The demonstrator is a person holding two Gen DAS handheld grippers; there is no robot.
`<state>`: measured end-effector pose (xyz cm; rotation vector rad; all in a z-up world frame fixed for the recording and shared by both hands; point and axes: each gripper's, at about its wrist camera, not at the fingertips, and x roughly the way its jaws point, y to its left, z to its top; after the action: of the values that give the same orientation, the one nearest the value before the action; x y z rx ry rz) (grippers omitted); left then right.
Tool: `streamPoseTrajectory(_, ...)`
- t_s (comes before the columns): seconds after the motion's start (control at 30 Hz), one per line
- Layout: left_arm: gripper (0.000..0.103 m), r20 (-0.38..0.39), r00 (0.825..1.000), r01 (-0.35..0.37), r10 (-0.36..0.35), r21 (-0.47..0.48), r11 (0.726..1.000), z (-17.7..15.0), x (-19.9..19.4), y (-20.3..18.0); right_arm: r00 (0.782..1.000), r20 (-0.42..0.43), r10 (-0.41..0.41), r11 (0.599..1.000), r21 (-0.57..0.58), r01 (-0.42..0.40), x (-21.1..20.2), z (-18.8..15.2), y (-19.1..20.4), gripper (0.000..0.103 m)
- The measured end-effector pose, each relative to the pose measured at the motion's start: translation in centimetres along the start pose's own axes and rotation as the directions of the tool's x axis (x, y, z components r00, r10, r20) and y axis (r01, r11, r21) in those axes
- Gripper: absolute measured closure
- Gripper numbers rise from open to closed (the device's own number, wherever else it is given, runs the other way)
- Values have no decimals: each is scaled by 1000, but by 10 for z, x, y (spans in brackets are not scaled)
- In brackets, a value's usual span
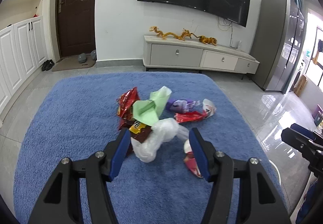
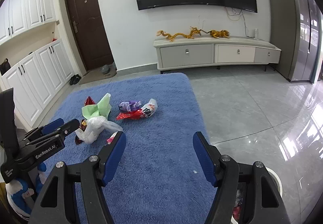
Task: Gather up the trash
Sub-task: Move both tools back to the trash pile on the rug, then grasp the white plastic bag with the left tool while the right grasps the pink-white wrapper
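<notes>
Trash lies in a heap on the blue rug [image 1: 70, 123]. A clear plastic bag [image 1: 159, 139] lies nearest, with a brown snack wrapper [image 1: 140, 130], a green bag [image 1: 150, 108], a red chip bag [image 1: 127, 100], a purple wrapper [image 1: 178, 104], a red wrapper [image 1: 189, 116] and a small red-white wrapper [image 1: 191, 165]. My left gripper [image 1: 159, 135] is open, its jaws either side of the clear bag [image 2: 94, 129], holding nothing. My right gripper [image 2: 159, 137] is open and empty over bare rug [image 2: 161, 163], right of the heap. The left gripper [image 2: 58, 127] also shows in the right wrist view.
A white trash bin [image 2: 276, 179] with wrappers inside stands at the rug's near right corner, under my right gripper. Grey tile floor [image 2: 252, 106] lies to the right. A TV cabinet [image 1: 193, 56], a fridge [image 1: 282, 42], a door [image 1: 76, 9] and white cupboards [image 1: 20, 50] line the walls.
</notes>
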<state>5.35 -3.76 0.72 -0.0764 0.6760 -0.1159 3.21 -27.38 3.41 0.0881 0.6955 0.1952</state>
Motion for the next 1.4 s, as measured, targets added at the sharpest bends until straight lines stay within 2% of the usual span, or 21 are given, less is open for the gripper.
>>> streamPoseTrajectory(0.37, 44, -21, 1000, -21, 21, -28, 999, -3, 22, 26, 999, -48, 25, 999, -35, -26, 31, 7, 15, 36)
streamPoseTrajectory(0.7, 44, -75, 997, -37, 35, -30, 999, -10, 48, 43, 989, -96, 111, 991, -67, -118, 64, 9, 39, 36)
streamPoseTrajectory(0.87, 45, -125, 992, -25, 18, -53, 998, -16, 64, 51, 979, -129, 155, 982, -90, -167, 80, 8, 55, 36)
streamPoseTrajectory(1.1, 47, -154, 987, 34, -45, -77, 996, -21, 75, 58, 957, -208, 201, 969, -103, -226, 115, 1, 70, 37)
streamPoseTrajectory(1.17, 48, -163, 984, 57, -72, -96, 994, -21, 78, 60, 952, -230, 204, 966, -108, -233, 124, -2, 73, 45)
streamPoseTrajectory(1.3, 49, -164, 981, 84, -101, -107, 991, -21, 79, 63, 938, -272, 213, 963, -103, -249, 140, -7, 75, 52)
streamPoseTrajectory(1.4, 49, -161, 979, 108, -125, -114, 988, -20, 78, 63, 932, -288, 218, 961, -100, -256, 144, -12, 73, 64)
